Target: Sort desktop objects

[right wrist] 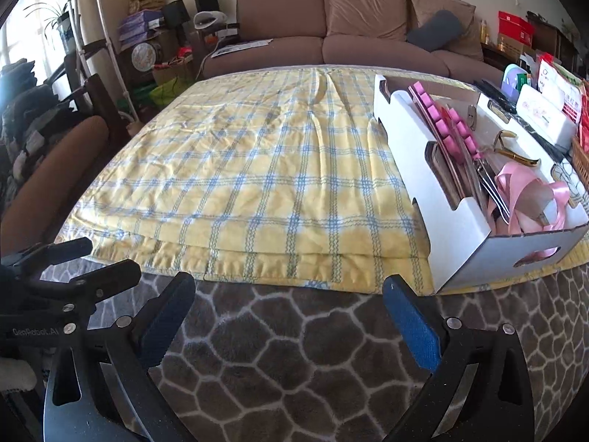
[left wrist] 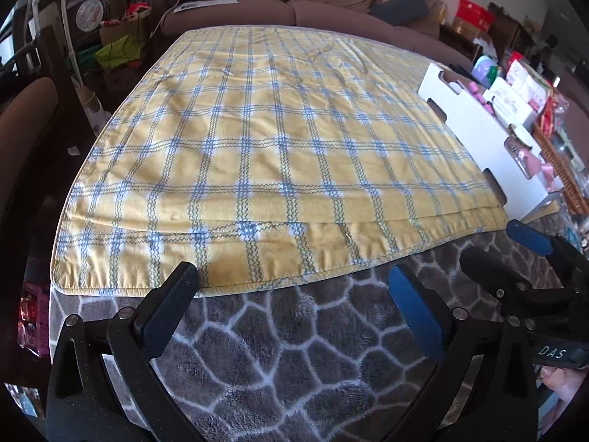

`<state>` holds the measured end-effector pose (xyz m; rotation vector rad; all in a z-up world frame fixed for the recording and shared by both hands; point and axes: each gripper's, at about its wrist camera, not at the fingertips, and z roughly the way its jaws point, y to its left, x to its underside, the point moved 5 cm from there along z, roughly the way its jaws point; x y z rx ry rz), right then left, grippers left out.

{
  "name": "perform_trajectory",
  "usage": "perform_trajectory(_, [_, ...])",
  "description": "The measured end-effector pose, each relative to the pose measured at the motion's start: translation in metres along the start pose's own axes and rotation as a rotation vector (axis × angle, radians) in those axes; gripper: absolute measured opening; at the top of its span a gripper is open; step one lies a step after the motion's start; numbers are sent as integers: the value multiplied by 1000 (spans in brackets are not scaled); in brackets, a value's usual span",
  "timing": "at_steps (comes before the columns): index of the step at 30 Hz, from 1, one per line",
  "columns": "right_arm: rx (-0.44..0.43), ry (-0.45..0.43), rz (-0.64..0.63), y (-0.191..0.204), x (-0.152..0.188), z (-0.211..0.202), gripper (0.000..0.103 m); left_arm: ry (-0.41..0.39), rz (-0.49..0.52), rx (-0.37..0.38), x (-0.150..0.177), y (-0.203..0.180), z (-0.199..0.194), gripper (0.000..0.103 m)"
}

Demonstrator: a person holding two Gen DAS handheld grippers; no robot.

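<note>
A white cardboard box (right wrist: pixel 456 254) stands at the right edge of the yellow checked cloth (right wrist: pixel 257 169). It holds pink ribbon (right wrist: pixel 526 195), pink-tabbed items (right wrist: pixel 452 125), scissors-like metal tools (right wrist: pixel 493 184) and a gold tool (right wrist: pixel 515 151). The box also shows in the left wrist view (left wrist: pixel 478 136). My left gripper (left wrist: pixel 294 276) is open and empty over the near edge of the cloth. My right gripper (right wrist: pixel 291 287) is open and empty, left of the box's near corner. Each gripper shows at the side of the other's view.
A grey patterned fleece (right wrist: pixel 294 350) covers the table in front of the cloth. White cases (right wrist: pixel 545 114), a wicker basket (right wrist: pixel 581 158) and packets lie right of the box. A brown sofa (right wrist: pixel 331 37) stands behind, a chair (right wrist: pixel 55 169) at the left.
</note>
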<state>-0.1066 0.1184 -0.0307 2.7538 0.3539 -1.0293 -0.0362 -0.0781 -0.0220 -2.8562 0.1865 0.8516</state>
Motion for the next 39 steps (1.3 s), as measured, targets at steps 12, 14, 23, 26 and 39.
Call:
perform_trajectory(12, [71, 80, 1, -14, 10, 19, 103, -15, 28, -150, 2, -8, 10, 103])
perform_trajectory(14, [92, 91, -19, -13, 11, 20, 103, -15, 28, -147, 1, -8, 11, 103])
perform_trajectory(23, [92, 91, -20, -13, 11, 20, 103, -15, 26, -144, 1, -8, 11, 103])
perform_trajectory(26, [92, 91, -19, -13, 11, 20, 103, -15, 26, -143, 1, -7, 11, 103])
perform_trajectory(39, [92, 91, -20, -13, 11, 20, 103, -15, 26, -145, 1, -8, 11, 103])
